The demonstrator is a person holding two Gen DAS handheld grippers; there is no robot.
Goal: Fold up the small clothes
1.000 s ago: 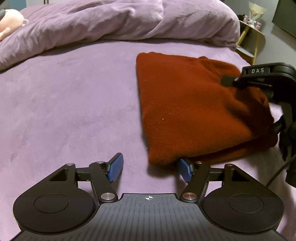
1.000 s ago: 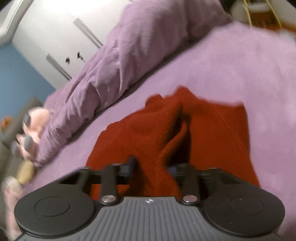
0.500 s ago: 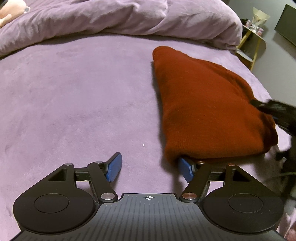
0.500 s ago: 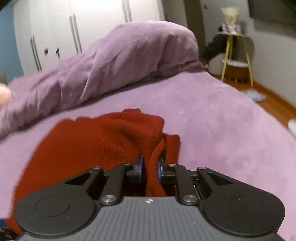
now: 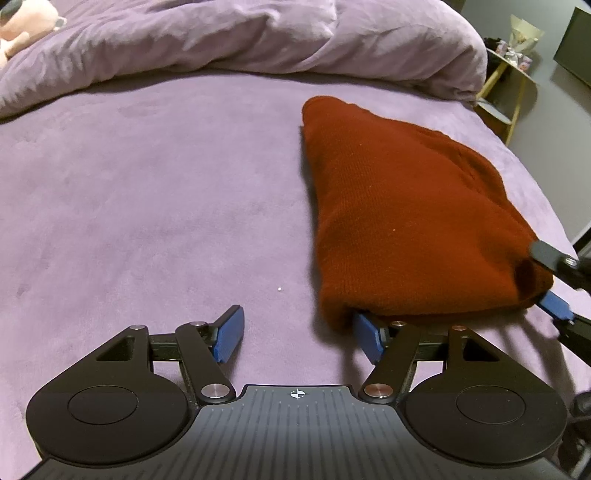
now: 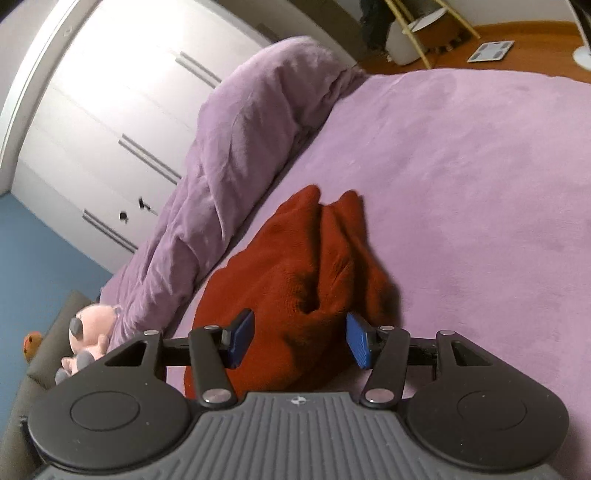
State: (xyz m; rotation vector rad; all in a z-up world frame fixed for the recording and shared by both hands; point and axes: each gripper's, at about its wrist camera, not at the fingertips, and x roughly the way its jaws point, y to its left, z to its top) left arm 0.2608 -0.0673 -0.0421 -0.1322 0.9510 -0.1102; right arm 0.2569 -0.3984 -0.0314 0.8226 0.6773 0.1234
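One rust-red knitted garment (image 5: 402, 221), folded into a thick wedge, lying on the purple bed (image 5: 147, 206) toward its right side in the left wrist view; narrow end points to the rumpled purple duvet (image 5: 258, 33) heaped along the far edge. Left gripper (image 5: 299, 334): fingers held wide apart, nothing clamped; the right blue pad (image 5: 365, 334) sits at the garment's near corner, tucked just under its edge, the left pad over bare bed. Right gripper (image 6: 299, 339): fingers opening, bunched folds of the garment lie between them, pads not pressing on the cloth. Its two fingertips also show at the garment's near right corner in the left view. One pink plush toy (image 6: 88, 332) beside the duvet.
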